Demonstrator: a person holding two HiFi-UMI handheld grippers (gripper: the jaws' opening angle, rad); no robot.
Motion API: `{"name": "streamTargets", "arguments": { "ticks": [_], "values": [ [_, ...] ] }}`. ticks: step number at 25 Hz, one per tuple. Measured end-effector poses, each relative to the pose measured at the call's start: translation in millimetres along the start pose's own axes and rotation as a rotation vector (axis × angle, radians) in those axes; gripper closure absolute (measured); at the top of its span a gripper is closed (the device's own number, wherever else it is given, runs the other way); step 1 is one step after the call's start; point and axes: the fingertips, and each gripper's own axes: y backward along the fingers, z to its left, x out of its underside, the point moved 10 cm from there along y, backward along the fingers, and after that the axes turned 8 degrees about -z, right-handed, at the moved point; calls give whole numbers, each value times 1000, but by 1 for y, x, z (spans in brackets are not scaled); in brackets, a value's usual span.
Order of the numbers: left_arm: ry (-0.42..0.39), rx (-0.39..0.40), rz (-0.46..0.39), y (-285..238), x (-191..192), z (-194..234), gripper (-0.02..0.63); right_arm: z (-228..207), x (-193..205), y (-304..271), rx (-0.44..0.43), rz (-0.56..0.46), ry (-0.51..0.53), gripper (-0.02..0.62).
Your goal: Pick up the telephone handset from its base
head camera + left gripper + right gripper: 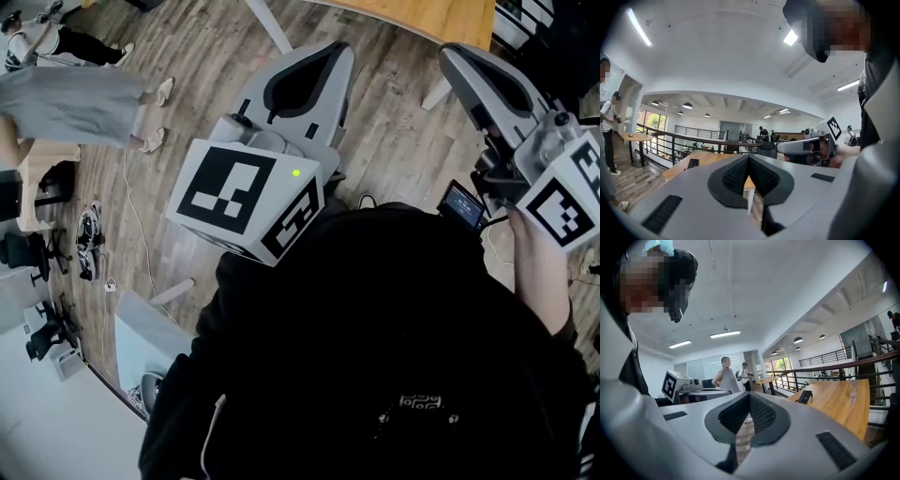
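No telephone handset or base shows in any view. My left gripper is held level in front of the person's dark top, above the wood floor, its jaws shut with nothing between them. In its own view the left gripper has its ribbed pads meeting at the tip. My right gripper is level beside it and is shut and empty too; in its own view the right gripper points past a wooden table. A small dark object lies on that table; I cannot tell what it is.
The wooden table stands just beyond both gripper tips on white legs. A person in grey stands to the left on the floor. A black railing runs behind the table. Office chairs sit lower left.
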Motion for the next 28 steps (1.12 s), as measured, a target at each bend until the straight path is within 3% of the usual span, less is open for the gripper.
{"name": "streamTargets", "arguments": {
  "ticks": [10,21,28],
  "values": [
    [9,-11,14,-15,-13,-9,606,-9,-15,10,-4,-10,-31,578],
    [54,67,15,-58,-1,18,606,-39,-1,-16,43,27,-83,578],
    [59,61,29,-76,2,52,606,-52,-4,-44,70,13,-90,578]
  ]
}}
